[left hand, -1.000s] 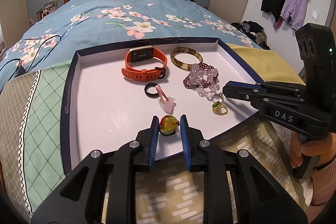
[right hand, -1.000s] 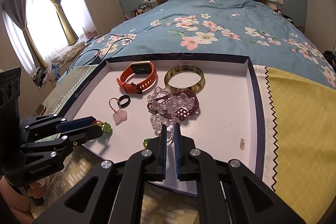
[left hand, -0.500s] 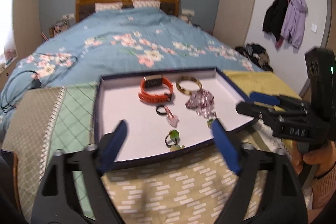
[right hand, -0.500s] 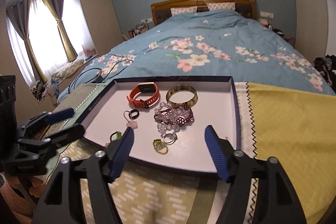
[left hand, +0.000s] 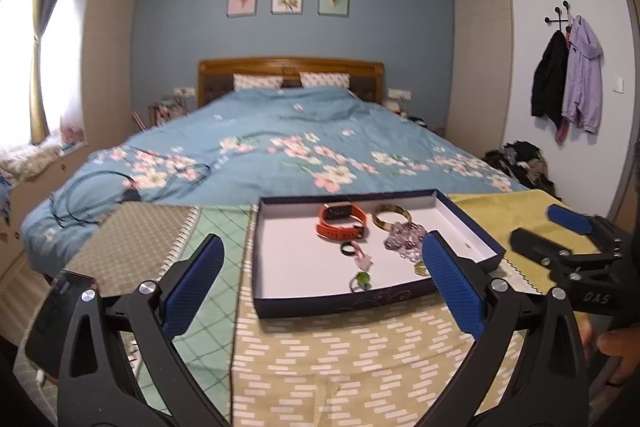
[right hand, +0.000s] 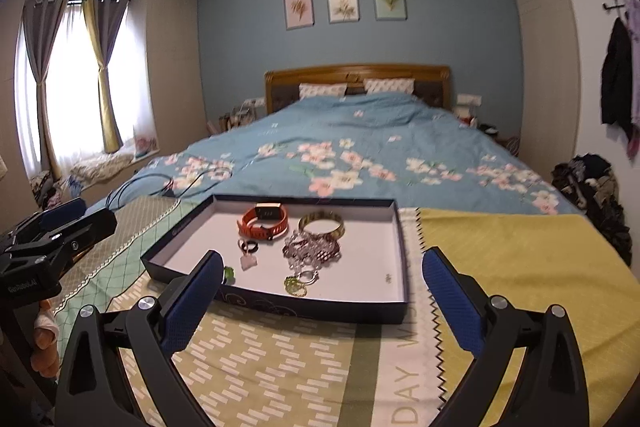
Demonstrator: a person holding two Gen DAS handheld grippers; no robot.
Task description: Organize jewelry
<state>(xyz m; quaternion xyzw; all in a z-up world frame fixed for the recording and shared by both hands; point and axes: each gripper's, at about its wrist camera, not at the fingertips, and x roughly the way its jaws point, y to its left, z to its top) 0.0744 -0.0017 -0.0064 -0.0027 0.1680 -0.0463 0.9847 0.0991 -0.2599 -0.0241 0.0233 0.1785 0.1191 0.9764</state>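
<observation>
both tools, left tool (left hand: pixel 320 283) and right tool (right hand: pixel 322 287), are opening wide with nothing between their pads. the jewelry lies in the shallow box (right hand: pixel 402 247) on the bed: orange watch band (right hand: pixel 264 221), bangle (right hand: pixel 321 225), bead bracelets (right hand: pixel 312 249), small rings (right hand: pixel 296 285). all look light; beads probably slip and drape, so pinch across the clump. take the stiff bangle by its rim.

I hold my black left gripper with blue pads (left hand: pixel 320 281) and my black right gripper with blue pads (right hand: pixel 322 291) side by side; both jaws are opening wide, with nothing between them.
</observation>
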